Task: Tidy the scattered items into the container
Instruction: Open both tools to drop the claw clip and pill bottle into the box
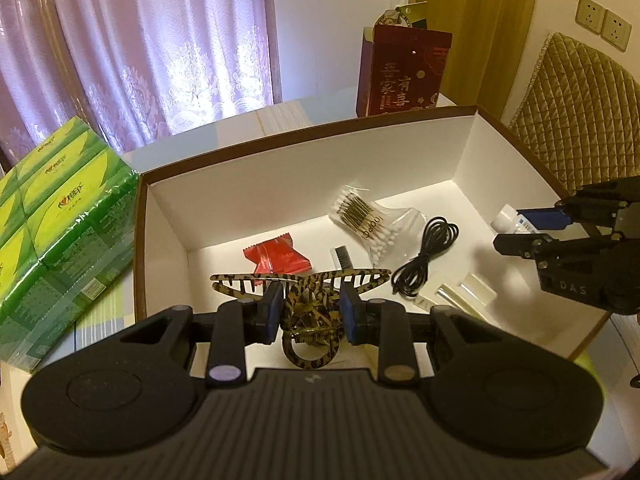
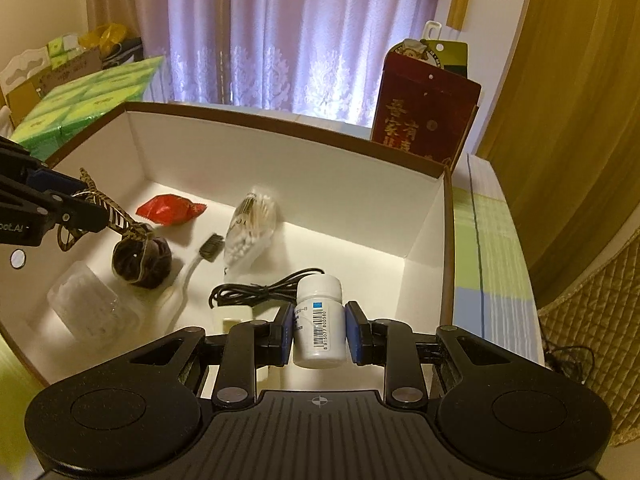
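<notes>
The container, an open white box, sits under both claws and already holds most items. The right claw pinches a white pill bottle above its floor; the left claw grips a leopard hair clip. Both await release. Only the right view shows a dark scrunchie beyond the clip.

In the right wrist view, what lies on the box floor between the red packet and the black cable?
A toothbrush and a bag of cotton swabs lie between the red packet and the black cable, in the right wrist view.
</notes>
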Demonstrator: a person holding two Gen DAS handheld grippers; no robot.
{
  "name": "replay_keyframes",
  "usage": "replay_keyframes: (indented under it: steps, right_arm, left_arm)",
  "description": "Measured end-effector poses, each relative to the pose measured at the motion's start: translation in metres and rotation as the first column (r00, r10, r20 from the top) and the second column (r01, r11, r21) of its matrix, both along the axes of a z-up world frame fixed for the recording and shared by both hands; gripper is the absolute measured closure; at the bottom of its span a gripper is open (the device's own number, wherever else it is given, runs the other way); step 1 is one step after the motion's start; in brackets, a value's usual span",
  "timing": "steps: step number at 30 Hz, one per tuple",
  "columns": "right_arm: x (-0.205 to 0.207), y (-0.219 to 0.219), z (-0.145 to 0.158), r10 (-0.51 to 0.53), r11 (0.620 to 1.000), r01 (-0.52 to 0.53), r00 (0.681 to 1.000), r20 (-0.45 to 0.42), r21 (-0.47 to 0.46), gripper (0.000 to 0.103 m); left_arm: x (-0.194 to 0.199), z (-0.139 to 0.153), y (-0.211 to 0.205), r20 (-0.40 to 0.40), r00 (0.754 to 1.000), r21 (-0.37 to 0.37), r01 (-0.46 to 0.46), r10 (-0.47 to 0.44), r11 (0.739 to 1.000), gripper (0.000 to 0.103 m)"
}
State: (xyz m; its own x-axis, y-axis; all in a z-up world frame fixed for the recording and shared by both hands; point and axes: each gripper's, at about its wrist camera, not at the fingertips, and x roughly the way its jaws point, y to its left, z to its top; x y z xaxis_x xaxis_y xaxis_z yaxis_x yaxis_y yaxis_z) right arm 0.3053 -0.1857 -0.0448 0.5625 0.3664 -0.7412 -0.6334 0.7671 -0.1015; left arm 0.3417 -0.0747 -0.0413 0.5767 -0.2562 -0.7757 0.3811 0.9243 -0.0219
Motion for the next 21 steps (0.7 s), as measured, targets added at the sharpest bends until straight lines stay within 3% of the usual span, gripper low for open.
replay_keyframes:
  steps: [12,15,21]
  right_arm:
    - [0.004,0.005,0.006,0.007,1.000,-0.007,1.000,0.022,0.011,0.071]
    - [-0.002,0.003,0.011,-0.002,0.999,-0.001,0.997,0.083,0.036,0.002]
    - [-0.010,0.004,0.017,0.023,0.997,-0.029,0.996,0.086,0.065,0.002]
  left_arm:
    - [0.009,0.000,0.000,0.005,1.000,0.006,-0.003,0.003,1.000,0.078]
    - [0.010,0.000,0.001,0.005,1.000,0.005,-0.009,0.009,1.000,0.078]
    - [0.015,-0.001,0.003,-0.007,0.999,-0.014,-0.040,0.040,0.999,0.078]
